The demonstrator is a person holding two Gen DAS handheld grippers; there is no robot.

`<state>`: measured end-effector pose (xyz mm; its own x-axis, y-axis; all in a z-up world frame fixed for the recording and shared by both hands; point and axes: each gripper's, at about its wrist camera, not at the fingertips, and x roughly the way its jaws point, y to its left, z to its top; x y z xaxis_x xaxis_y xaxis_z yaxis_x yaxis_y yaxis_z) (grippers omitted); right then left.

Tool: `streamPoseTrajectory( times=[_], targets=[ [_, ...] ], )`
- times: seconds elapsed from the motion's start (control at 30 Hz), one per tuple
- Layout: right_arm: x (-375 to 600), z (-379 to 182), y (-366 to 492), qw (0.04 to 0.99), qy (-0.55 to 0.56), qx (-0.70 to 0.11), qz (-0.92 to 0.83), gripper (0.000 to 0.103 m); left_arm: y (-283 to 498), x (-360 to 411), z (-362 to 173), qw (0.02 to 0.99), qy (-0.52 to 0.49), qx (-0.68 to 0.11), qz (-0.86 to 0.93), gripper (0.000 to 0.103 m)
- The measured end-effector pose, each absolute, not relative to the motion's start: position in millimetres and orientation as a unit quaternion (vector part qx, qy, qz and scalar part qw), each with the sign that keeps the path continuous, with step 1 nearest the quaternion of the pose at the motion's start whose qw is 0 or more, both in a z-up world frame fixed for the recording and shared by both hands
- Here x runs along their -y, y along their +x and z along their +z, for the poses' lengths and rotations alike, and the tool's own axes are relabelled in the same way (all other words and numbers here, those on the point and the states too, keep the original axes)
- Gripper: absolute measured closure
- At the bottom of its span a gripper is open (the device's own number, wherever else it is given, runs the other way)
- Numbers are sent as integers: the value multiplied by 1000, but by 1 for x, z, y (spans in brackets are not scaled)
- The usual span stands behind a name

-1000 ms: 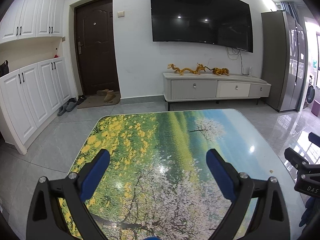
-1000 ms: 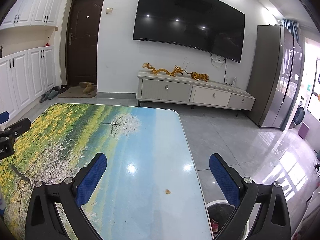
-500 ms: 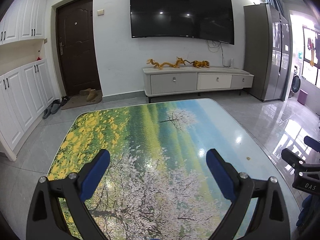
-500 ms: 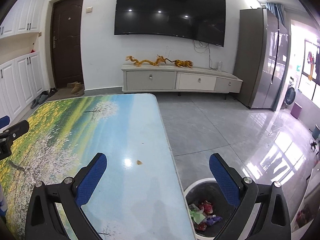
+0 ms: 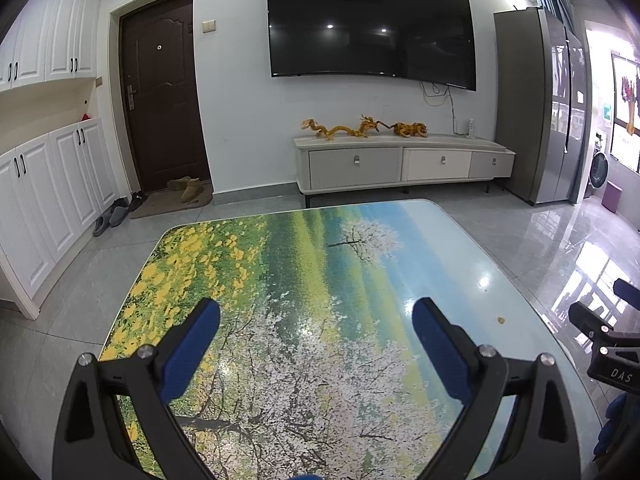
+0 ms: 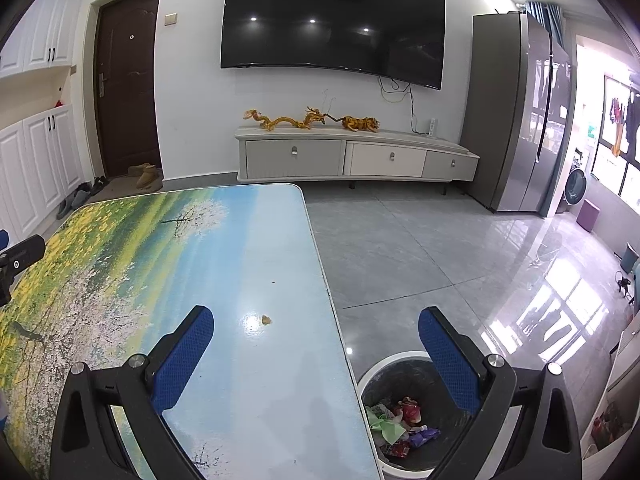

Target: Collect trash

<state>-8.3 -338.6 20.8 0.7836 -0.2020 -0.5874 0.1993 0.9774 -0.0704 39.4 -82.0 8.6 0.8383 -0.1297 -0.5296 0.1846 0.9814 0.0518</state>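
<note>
— Right gripper (image 6: 316, 332): what is it doing?
— Its blue pads are spread wide with nothing between them. It hangs over the desk (image 6: 224, 240) edge, one finger above the printed top, the other above the trash bin (image 6: 370, 376) on the floor just beside the desk.
— And the trash?
— A small tan crumb (image 6: 266, 320) lies on the blue part of the desk, near the right edge; too small to tell any long axis or heading. Wrappers (image 6: 400, 424) fill the bin's bottom.
— Left gripper (image 5: 316, 320)?
— Also wide apart, holding nothing, above the blossom print. From there the crumb (image 5: 500, 320) sits off to its right.
</note>
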Motion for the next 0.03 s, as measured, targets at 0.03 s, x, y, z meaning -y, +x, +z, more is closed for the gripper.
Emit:
streamPoseTrajectory(
  times=[0.03],
  targets=[
    [338, 21, -8, 944, -2, -311, -107, 0, 39, 81, 8, 957, 50, -273, -83, 6]
  ],
)
